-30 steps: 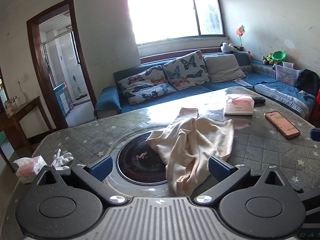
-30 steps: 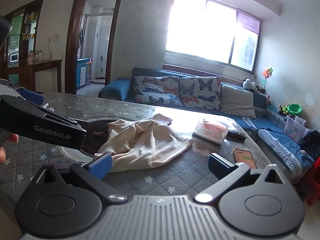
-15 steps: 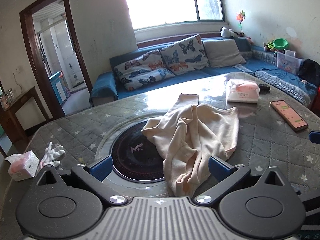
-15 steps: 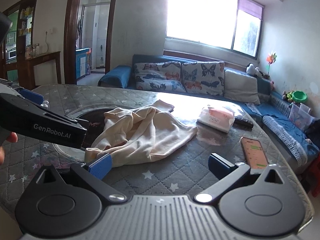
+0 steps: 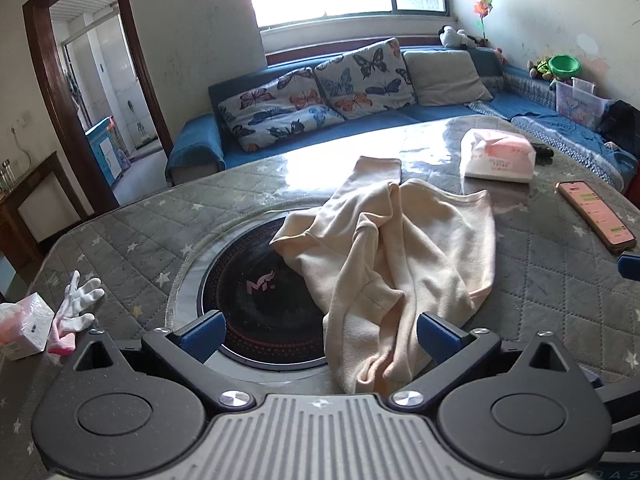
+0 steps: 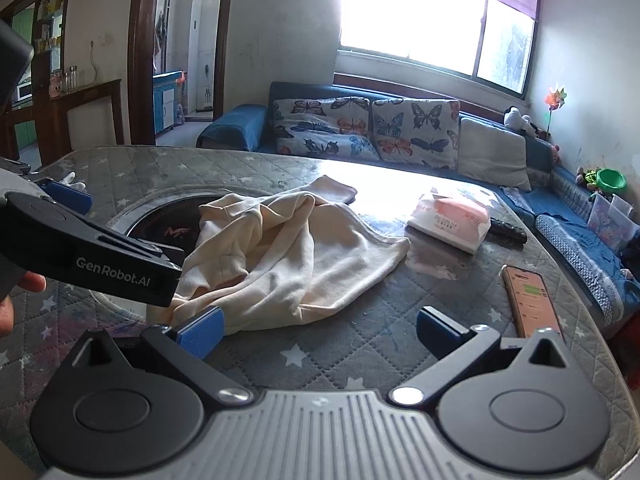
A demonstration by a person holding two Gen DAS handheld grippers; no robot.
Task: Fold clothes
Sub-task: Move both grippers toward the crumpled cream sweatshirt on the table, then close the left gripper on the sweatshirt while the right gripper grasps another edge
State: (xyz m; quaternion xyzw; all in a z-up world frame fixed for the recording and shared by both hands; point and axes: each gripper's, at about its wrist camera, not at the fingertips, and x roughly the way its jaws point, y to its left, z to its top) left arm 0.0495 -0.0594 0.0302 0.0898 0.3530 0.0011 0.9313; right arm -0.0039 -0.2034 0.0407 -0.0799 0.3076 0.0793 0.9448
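Cream garment (image 5: 400,256) lay crumpled on bench (image 5: 132,236), unfolded. L tongs (image 5: 318,334) & R tongs (image 6: 318,328) hovered wide apart, empty, prob. lining up near hem for first grab.

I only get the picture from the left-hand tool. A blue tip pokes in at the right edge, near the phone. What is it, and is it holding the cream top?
Observer: That tip belongs to the right tool. Its own camera shows its two fingers spread wide with nothing between them. The cream top lies just ahead of it on the table, not gripped.
Visitor: So who is moving the tool I'm looking through?
Observer: A person. In the right view, fingers show at the left edge, behind the left tool, and the side of that tool reads GenRobot.AI.
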